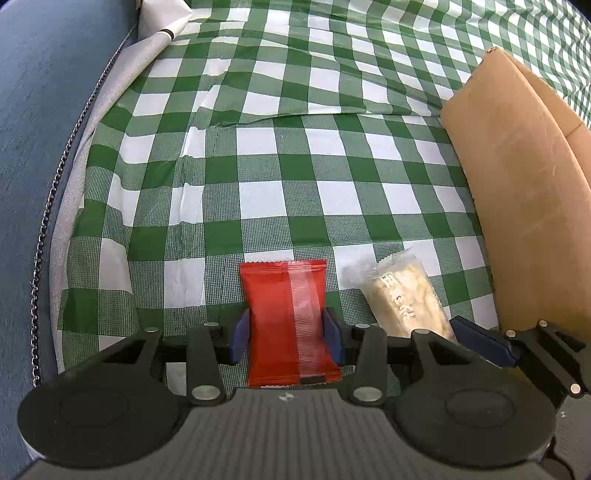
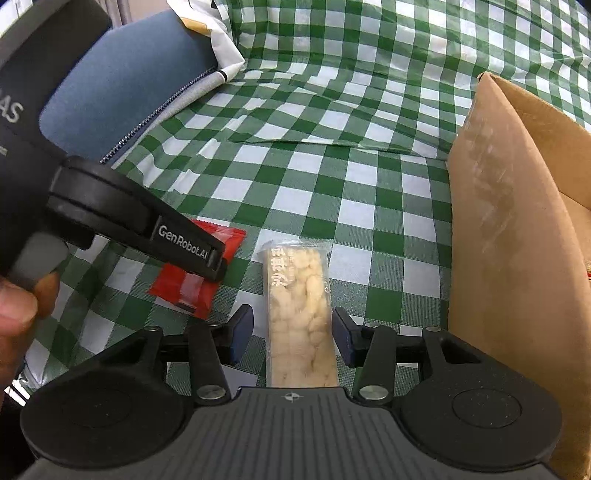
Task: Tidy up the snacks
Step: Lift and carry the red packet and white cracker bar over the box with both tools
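A red snack packet (image 1: 288, 317) lies on the green checked cloth, between the blue pads of my left gripper (image 1: 287, 334), which touch both its sides. It also shows in the right wrist view (image 2: 192, 280), under the left gripper's finger. A clear-wrapped pale rice-crisp bar (image 2: 299, 310) lies between the fingers of my right gripper (image 2: 291, 332); there is a small gap on each side, so that gripper is open around it. The bar also shows in the left wrist view (image 1: 406, 299), with the right gripper's blue finger (image 1: 480, 341) beside it.
A brown cardboard box (image 2: 517, 229) stands open at the right, close to the bar; it also shows in the left wrist view (image 1: 517, 192). A blue zippered cushion (image 2: 122, 85) and white paper (image 2: 218, 29) lie at the far left. The checked cloth (image 1: 295, 147) is wrinkled.
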`<control>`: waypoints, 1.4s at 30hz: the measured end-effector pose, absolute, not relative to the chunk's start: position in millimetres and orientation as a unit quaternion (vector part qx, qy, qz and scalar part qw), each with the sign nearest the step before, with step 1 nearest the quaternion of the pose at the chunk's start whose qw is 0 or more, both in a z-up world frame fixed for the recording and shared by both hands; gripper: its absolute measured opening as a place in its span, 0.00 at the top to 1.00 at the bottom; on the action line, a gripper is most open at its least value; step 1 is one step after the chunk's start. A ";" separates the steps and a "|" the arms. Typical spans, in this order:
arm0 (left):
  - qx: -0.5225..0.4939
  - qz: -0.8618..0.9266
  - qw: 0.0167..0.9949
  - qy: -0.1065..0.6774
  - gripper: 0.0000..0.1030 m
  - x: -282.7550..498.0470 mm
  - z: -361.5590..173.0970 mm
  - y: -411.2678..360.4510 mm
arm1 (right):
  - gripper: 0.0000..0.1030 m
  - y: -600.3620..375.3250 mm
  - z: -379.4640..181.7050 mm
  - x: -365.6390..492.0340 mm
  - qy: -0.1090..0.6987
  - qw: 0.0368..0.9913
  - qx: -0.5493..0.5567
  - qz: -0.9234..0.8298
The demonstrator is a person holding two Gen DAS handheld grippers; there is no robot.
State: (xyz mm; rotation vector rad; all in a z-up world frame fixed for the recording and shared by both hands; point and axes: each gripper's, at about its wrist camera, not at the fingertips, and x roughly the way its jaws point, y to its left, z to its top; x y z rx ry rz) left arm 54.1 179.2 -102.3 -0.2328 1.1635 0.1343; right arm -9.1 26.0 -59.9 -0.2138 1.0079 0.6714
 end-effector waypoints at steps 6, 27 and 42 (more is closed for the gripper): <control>-0.092 0.061 0.828 0.549 0.54 55.4 -102.9 175.3 | 0.52 25.7 -61.1 -7.7 0.472 0.819 -0.103 0.309; -0.141 0.067 0.861 0.485 0.56 55.5 -77.5 184.5 | 0.63 17.9 -51.8 -4.5 0.434 0.858 -0.095 0.258; -0.187 0.070 0.885 0.421 0.56 51.0 -59.8 193.4 | 0.63 19.8 -54.8 -1.8 0.438 0.855 -0.097 0.260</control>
